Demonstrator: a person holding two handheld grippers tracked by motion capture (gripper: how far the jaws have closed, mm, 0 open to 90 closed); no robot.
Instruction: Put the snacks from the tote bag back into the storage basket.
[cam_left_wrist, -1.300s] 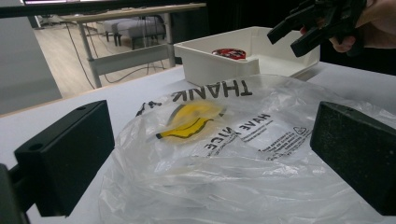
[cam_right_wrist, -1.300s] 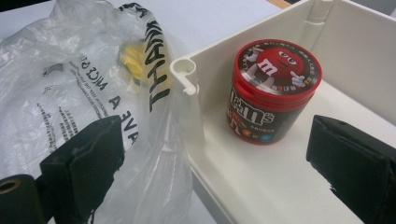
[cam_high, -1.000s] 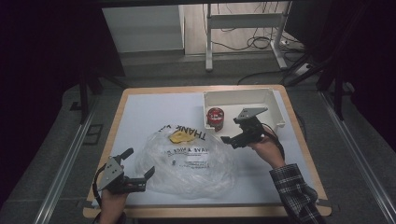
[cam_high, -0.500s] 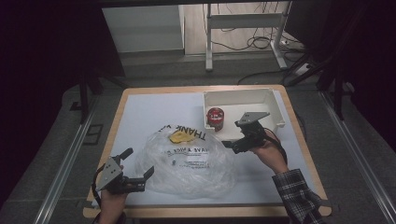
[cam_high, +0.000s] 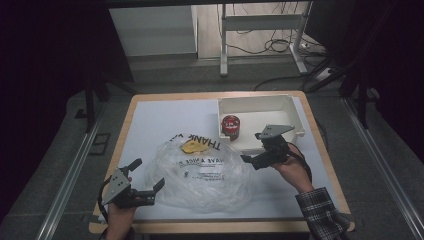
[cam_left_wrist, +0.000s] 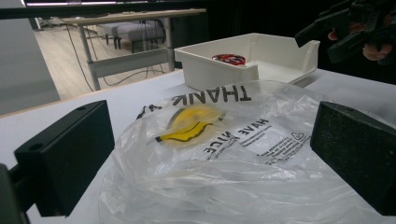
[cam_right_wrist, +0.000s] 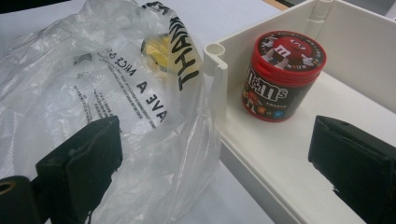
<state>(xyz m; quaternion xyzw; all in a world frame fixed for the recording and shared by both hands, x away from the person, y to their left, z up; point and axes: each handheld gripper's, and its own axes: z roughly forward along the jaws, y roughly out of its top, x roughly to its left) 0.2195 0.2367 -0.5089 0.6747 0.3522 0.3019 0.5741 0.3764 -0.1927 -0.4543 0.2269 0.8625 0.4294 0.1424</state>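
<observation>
While the crumpled clear plastic bag with black lettering and a yellow smiley (cam_high: 200, 167) lies mid-table, just beside the white plastic bin (cam_high: 295, 117), it is flanked by both tools. The left gripper (cam_high: 148, 179) is held at its near-left edge — jaws spread, empty. The right gripper (cam_high: 250, 161) is seen at the bag's right edge, jaws likewise spread — a red-lidded candy tub (cam_right_wrist: 281, 74) stands in the bin.

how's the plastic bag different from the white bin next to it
The plastic bag is clear, printed with black lettering, and crumpled limp on the table; the white bin is opaque, plain, and a stiff box with upright walls. The plastic bag is closer to the person, near the left hand-held gripper; the white bin is at the far right corner and has a red candy tub standing inside. Both are containers resting on the table.
</observation>
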